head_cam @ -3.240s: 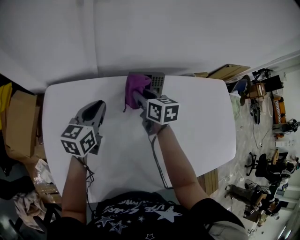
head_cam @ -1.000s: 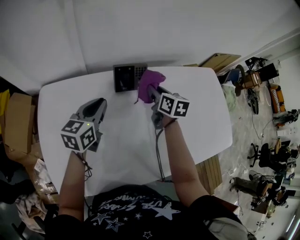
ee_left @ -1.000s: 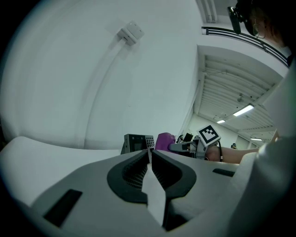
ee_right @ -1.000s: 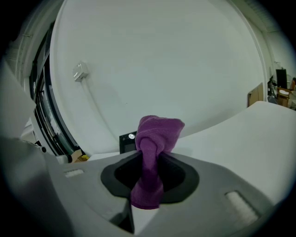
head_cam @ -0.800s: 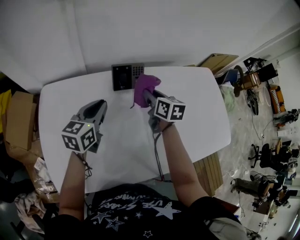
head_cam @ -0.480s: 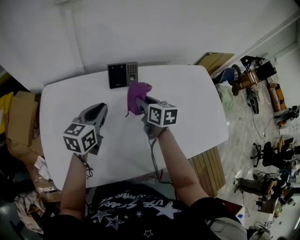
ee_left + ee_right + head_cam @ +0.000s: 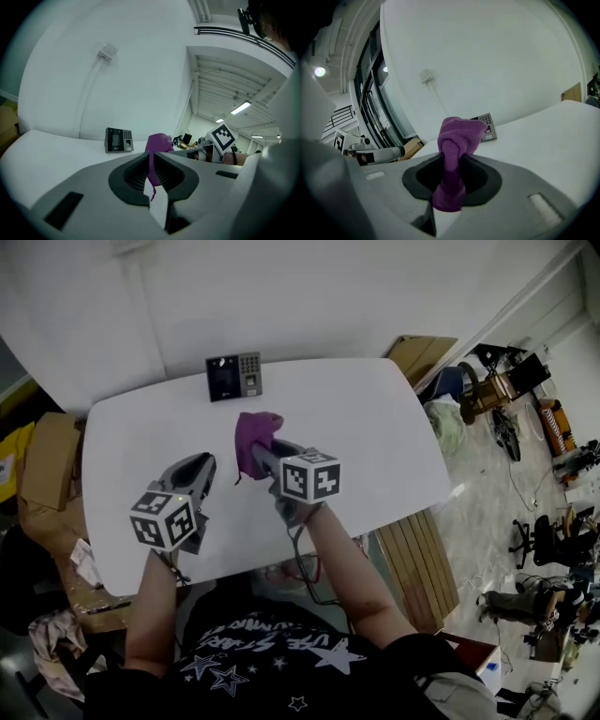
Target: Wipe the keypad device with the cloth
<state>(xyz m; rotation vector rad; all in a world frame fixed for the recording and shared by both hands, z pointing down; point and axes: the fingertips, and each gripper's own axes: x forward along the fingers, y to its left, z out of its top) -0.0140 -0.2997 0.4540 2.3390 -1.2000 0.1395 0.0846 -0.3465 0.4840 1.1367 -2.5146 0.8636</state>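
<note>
The right gripper [image 7: 260, 454] has its jaws clenched on the cloth [image 7: 255, 439]. In the right gripper view the purple cloth [image 7: 457, 140] is pinched at its middle, w/ a bunched head above the jaws and a tail hanging below. The left gripper [image 7: 200, 465] is pressed closed w/ nothing in it. The purple strip in its slit in the left gripper view is prob. the other gripper's cloth [image 7: 158, 143] seen beyond, not something it's holding, though the gap is too narrow to be sure.

The keypad device [image 7: 234, 377] sits at the far edge of the table [image 7: 375, 427], next to the wall and well apart from the cloth, so there's no contact btw. them now.

Key relation: from the right jaws the device lies ahead and a bit to the left. In the right gripper view the keypad device [image 7: 486, 127] peeks out just right of the cloth head, i.e. almost on the jaws' line. Its long axis runs left-right along the table's far edge, w/ the screen at left and the keys at right, and its face is toward the person.

The right gripper is the nearer one and carries the cloth. The left gripper hangs back on the near-left side, free to steady the device.

Judgement: wiping isn't under way. The next move needs a forward reach, slightly leftward, then strokes along the long axis.
</note>
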